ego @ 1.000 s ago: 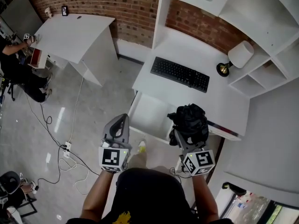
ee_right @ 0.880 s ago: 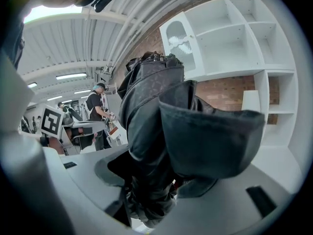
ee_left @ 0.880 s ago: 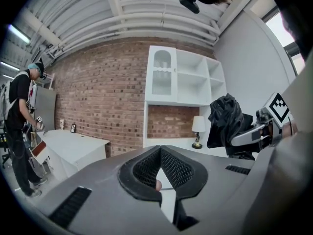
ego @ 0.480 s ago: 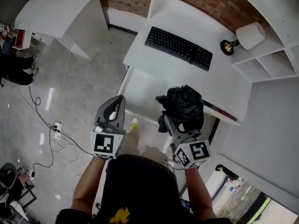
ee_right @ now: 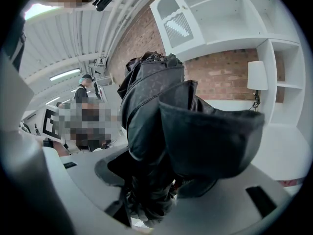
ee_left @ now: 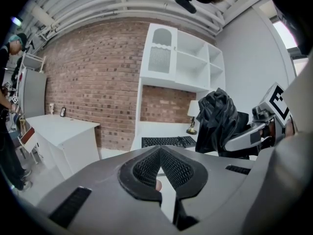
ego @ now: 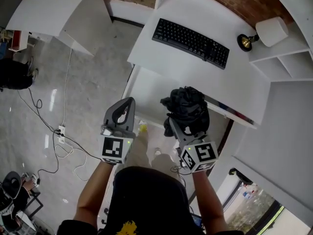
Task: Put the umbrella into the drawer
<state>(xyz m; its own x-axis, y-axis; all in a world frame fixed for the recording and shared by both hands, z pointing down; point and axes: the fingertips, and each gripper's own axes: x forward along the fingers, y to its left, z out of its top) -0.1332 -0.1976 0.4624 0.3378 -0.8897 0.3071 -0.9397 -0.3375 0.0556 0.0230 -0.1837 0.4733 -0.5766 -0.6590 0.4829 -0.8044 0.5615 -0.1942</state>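
Note:
The black folded umbrella (ego: 187,107) is bunched up in my right gripper (ego: 182,126), which is shut on its lower end; in the right gripper view the umbrella (ee_right: 166,121) fills the middle and hides the jaws' tips (ee_right: 151,192). It hangs above the right end of the open white drawer (ego: 146,93) under the desk. My left gripper (ego: 129,102) hovers over the drawer's near left edge, shut, nothing held. In the left gripper view its pads (ee_left: 160,151) meet at the tip, and the umbrella (ee_left: 220,124) shows at the right.
On the white desk (ego: 244,82) lie a black keyboard (ego: 190,35) and a lamp (ego: 266,33); white shelves (ego: 293,65) stand to the right. A second white desk (ego: 54,9) is upper left. Cables and a power strip (ego: 61,131) lie on the floor.
The head view has tilted, so the desk sits higher in frame. Both grippers keep their stance; the umbrella stays held and has shifted slightly left over the drawer.

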